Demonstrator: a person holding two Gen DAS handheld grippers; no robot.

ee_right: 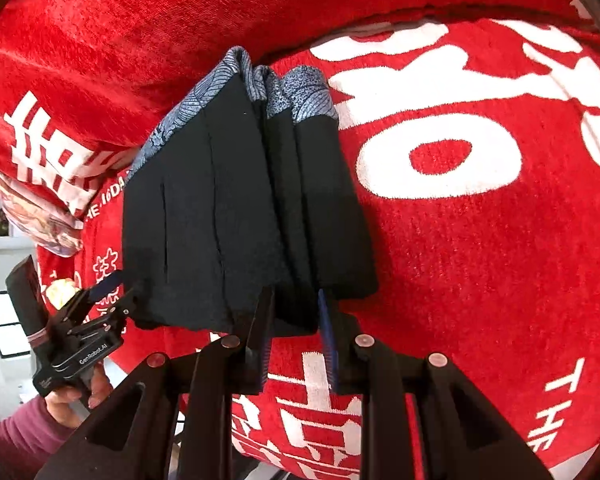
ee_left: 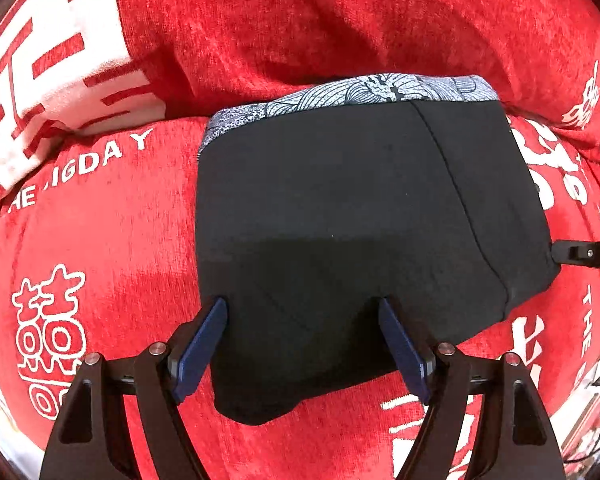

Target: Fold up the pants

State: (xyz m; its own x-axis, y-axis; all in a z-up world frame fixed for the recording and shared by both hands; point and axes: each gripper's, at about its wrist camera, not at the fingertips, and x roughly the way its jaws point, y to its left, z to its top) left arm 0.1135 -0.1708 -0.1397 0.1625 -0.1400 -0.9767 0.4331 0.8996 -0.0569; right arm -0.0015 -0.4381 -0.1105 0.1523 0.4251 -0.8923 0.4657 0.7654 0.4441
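Black pants (ee_left: 340, 200) with a blue-and-white patterned waistband (ee_left: 380, 88) lie folded into a compact stack on a red blanket. My left gripper (ee_left: 302, 302) is open wide and points down, with its blue pads (ee_left: 204, 344) straddling the stack's near left corner without pressing it. In the right wrist view the pants (ee_right: 204, 200) show several stacked layers. My right gripper (ee_right: 295, 296) is shut on the near edge of those layers. The left gripper (ee_right: 112, 292) sits at the stack's left corner, and the right gripper's tip (ee_left: 580, 254) meets the stack's right edge.
The red blanket (ee_right: 500, 260) with large white characters covers the whole surface. A raised red roll (ee_left: 300, 20) runs behind the waistband. A hand (ee_right: 68, 396) in a pink sleeve (ee_right: 20, 440) holds the left gripper. A patterned cushion (ee_right: 40, 220) lies at far left.
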